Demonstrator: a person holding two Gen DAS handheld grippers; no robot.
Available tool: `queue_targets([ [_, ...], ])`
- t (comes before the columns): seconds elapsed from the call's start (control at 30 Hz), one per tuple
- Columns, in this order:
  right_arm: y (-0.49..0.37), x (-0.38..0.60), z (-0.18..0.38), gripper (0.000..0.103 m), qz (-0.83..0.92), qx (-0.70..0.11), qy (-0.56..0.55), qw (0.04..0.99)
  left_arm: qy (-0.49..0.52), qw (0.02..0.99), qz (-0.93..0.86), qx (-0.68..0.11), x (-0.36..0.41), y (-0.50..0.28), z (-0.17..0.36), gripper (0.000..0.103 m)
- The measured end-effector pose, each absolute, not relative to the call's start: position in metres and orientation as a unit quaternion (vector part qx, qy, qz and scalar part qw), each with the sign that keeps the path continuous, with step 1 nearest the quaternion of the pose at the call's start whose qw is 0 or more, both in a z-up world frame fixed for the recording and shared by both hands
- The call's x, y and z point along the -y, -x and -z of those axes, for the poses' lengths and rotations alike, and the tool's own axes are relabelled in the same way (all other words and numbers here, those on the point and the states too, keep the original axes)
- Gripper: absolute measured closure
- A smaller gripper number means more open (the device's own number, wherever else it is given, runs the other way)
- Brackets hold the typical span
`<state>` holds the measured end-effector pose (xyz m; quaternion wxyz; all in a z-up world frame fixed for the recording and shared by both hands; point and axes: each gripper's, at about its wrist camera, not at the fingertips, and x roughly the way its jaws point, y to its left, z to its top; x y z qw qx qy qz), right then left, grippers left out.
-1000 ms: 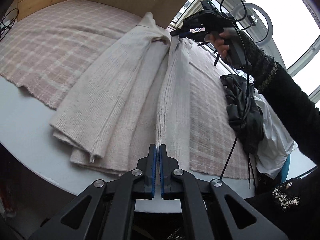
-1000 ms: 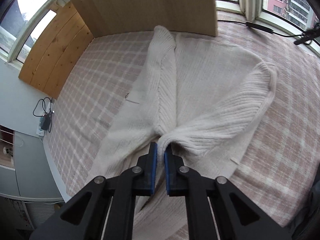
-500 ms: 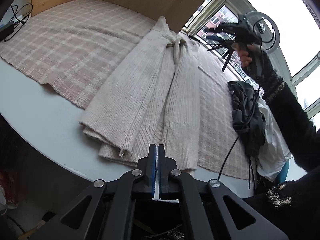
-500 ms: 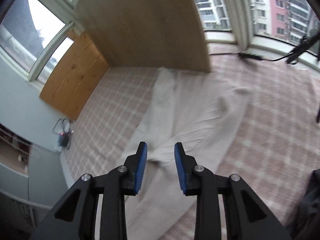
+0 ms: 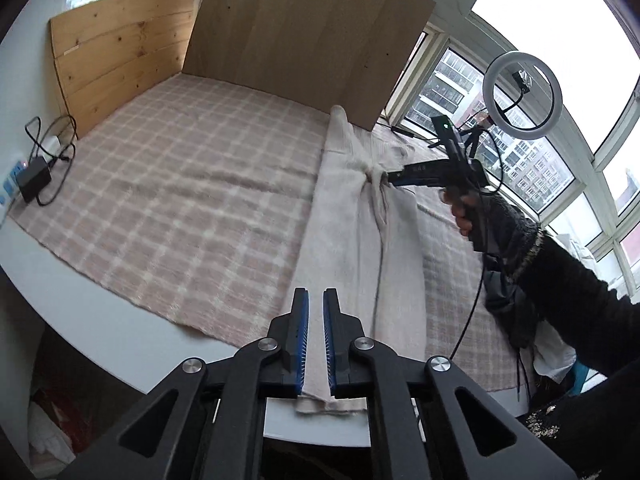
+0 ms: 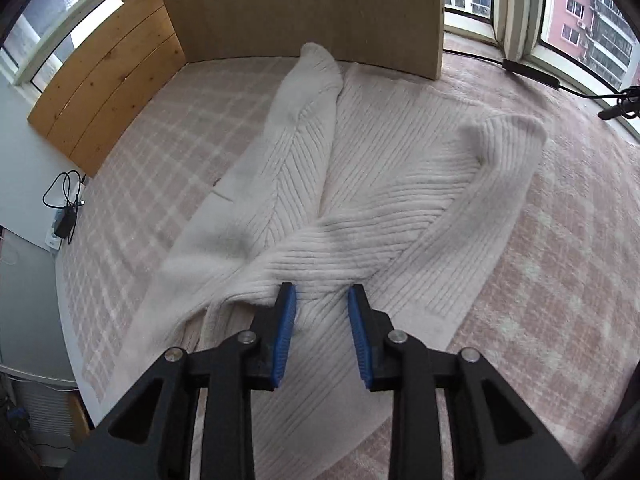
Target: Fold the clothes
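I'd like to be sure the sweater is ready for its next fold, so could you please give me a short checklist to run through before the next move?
1. Sweater lies on the checked blanket, clear of the wooden board: ok.
2. Both sleeves folded in across the body: ok.
3. Right gripper open, with its pads either side of the crossed sleeve cuff but not pressing it: ok.
4. Left gripper free of cloth: ok; its jaws are opening with nothing between them, above the hem.
5. Hem edges lined up: cannot tell; the left gripper hides part of the hem.
6. Dark clothes pile apart from the sweater: ok.
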<state>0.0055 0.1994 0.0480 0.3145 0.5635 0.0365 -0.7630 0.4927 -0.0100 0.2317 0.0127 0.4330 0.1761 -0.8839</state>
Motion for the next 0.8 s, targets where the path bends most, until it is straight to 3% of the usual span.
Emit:
queue_targets([
  [0.13,-0.014,-0.247,-0.089,0.075,0.745,0.078,-0.568,0.340,-0.421,0.016,0.897,-0.132,0.044,-0.474,-0.257,0.080],
  [0.27,-0.048,-0.293,-0.142,0.074,0.770,0.086,-0.539,0.331,-0.430,-0.022,0.894,-0.127,0.079,-0.441,-0.260,0.065],
  [0.4,-0.106,-0.319,-0.159,0.061,0.778,0.088,-0.539,0.311,-0.480,-0.110,0.862,-0.117,0.079,-0.407,-0.225,0.063],
  [0.57,-0.196,-0.328,-0.115,0.061,0.767,0.136,-0.577,0.245,-0.550,-0.229,0.793,-0.124,0.052,-0.395,-0.159,0.063],
  [0.8,-0.293,-0.303,-0.035,0.061,0.734,0.186,-0.632,0.164,-0.618,-0.294,0.717,-0.130,0.018,-0.404,-0.093,0.063],
])
